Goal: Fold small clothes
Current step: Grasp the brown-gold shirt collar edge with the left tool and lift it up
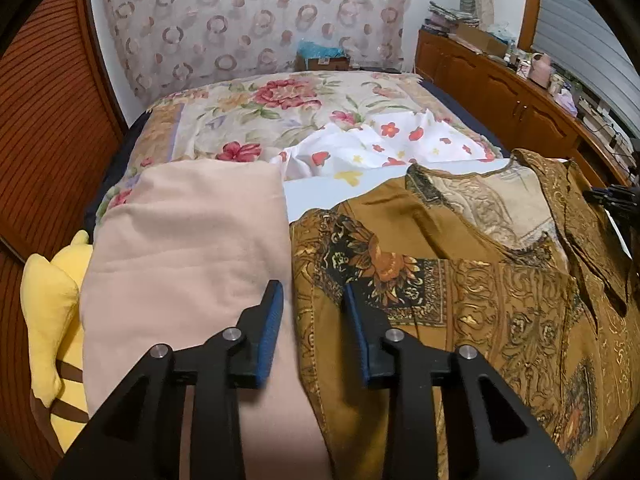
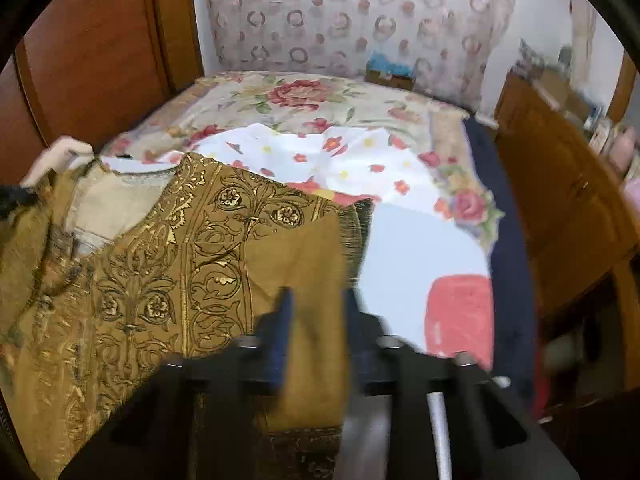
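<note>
On the bed: left gripper, jaws released, lower centre above brown patterned garment; right gripper, blurred, jaws clenched on that garment's cloth.

Bed under a floral bedspread, dark mattress edge showing at the sides. Lying on it: mustard patterned garment spread across the near part, folded pink blanket just beside it, white flower-print cloth crumpled behind, pale blue sheet, red item at near edge.
</note>
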Demonstrator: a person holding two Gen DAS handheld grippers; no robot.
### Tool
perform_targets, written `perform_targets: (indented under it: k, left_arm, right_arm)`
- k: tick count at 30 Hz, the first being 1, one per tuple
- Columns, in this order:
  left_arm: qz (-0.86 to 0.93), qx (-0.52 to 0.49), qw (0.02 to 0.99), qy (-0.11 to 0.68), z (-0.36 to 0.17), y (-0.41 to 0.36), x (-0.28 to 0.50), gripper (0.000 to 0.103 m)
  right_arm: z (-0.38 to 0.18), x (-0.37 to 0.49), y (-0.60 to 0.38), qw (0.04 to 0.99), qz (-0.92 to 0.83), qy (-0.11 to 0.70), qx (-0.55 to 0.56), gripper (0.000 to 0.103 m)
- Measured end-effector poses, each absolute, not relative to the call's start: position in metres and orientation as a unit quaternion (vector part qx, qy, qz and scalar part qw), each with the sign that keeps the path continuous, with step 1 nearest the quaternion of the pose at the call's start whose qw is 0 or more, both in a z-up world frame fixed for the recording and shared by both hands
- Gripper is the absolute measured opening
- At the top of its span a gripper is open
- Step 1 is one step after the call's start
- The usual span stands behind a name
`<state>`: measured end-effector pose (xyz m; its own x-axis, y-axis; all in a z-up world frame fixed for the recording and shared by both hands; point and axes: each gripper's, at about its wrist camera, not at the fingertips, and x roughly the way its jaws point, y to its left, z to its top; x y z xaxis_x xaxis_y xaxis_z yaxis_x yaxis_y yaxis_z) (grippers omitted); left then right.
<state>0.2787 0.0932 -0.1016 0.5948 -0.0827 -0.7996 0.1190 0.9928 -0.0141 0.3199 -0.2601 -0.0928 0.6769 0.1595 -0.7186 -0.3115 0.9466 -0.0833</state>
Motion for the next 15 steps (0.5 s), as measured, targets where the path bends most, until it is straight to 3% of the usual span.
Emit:
perform_targets:
  k: [2, 3, 4, 15]
  left_arm:
    - [-0.058, 0.025, 0.895, 0.441, -0.102, 0.091, 0.278, 0.032]
    - [-0.061, 0.028, 0.896, 0.438, -0.101, 0.090, 0.277, 0.015]
    - [-0.065, 0.028, 0.897, 0.436, -0.099, 0.089, 0.275, 0.005]
    - [-0.075, 0.016, 0.950, 0.302, -0.015, 0.080, 0.198, 0.003]
  right_arm:
    - [-0.089, 0.315, -0.259, 0.910, 0.143, 0.375, -0.102, 0.003]
    - [-0.087, 0.311, -0.258, 0.912, 0.145, 0.371, -0.100, 0.003]
    - [-0.082, 0.307, -0.258, 0.916, 0.142, 0.361, -0.102, 0.003]
    - [-0.033, 0.227, -0.271, 0.956, 0.141, 0.251, -0.053, 0.002]
